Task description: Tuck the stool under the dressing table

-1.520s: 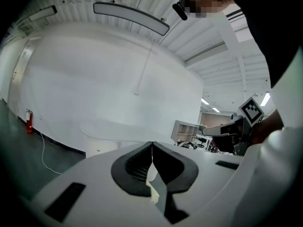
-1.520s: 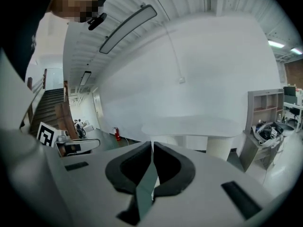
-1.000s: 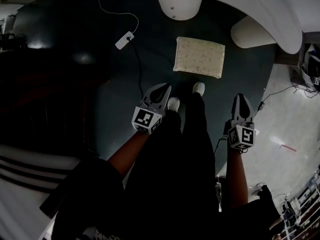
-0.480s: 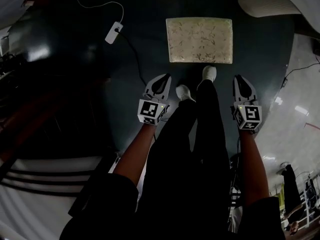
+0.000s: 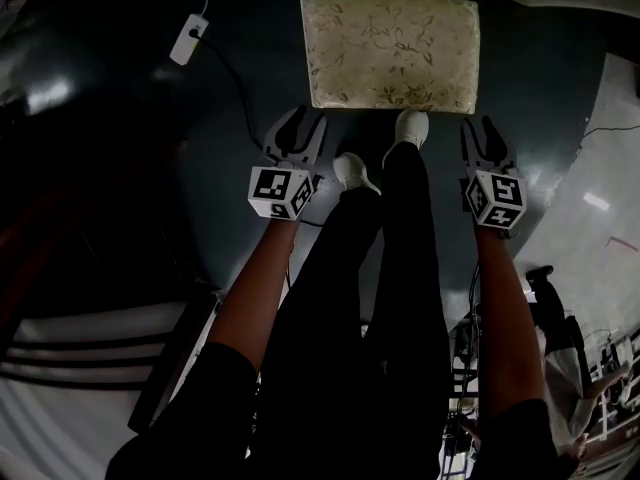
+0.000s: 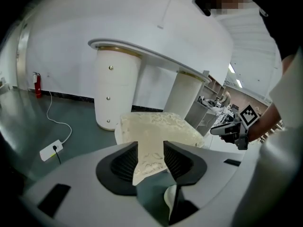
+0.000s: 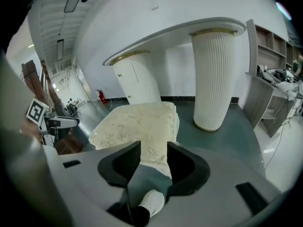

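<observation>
Stool: cream rectangular stool with patterned cushion top point(image 5: 390, 50), just ahead of both jaw pairs.
Left gripper point(image 5: 298, 120): angled down; jaws just opened, released, nothing between.
Right gripper point(image 5: 481, 126): angled down; jaws just opened, released, nothing between.

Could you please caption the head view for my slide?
Left gripper and right gripper, fingers just opened, empty, point at the stool.

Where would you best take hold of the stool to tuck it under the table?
I'd take the seat's near edge at its two corners, coming from the person's side. The stool has a flat rectangular top, with that edge facing the person and the table beyond. The left gripper and right gripper, jaws just opening, line up there, gripping nothing.
</observation>
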{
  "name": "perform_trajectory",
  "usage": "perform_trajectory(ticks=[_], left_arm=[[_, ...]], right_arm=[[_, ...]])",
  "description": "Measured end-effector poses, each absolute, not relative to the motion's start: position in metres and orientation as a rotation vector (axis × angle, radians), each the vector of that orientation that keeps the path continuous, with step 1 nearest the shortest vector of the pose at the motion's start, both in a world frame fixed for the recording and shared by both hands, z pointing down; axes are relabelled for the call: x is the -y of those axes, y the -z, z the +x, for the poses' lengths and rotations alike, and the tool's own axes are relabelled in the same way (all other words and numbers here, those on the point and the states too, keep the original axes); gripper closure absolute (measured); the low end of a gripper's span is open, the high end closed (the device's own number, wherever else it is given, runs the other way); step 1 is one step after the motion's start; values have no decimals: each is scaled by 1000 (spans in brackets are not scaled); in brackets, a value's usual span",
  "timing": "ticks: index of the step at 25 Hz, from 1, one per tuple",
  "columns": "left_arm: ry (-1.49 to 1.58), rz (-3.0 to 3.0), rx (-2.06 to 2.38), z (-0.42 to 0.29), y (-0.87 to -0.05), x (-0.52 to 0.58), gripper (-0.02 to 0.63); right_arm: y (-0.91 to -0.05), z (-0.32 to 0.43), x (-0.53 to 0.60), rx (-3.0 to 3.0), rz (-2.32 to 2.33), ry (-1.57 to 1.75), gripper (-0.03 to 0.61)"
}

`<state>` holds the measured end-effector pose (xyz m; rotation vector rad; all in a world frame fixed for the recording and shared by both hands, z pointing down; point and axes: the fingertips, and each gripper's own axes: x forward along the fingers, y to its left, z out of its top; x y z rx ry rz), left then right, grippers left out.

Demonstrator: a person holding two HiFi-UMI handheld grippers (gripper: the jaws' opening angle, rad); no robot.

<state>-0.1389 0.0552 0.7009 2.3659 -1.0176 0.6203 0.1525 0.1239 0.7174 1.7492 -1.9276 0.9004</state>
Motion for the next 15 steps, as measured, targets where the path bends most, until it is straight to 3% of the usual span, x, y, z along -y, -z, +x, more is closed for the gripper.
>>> perform_trajectory(ticks=[2, 5, 15], left_arm=[[-664, 2359, 981, -136, -720, -58, 432], [-710, 2361, 934, -132, -742, -65, 430], [-768, 2345, 942, -128, -777, -57, 416]], right_arm=[[-734, 156, -124, 1921, 1708, -886, 405], [-755, 157, -128, 1929, 1649, -890, 370], [-781, 160, -116, 2003, 1547, -870, 341]])
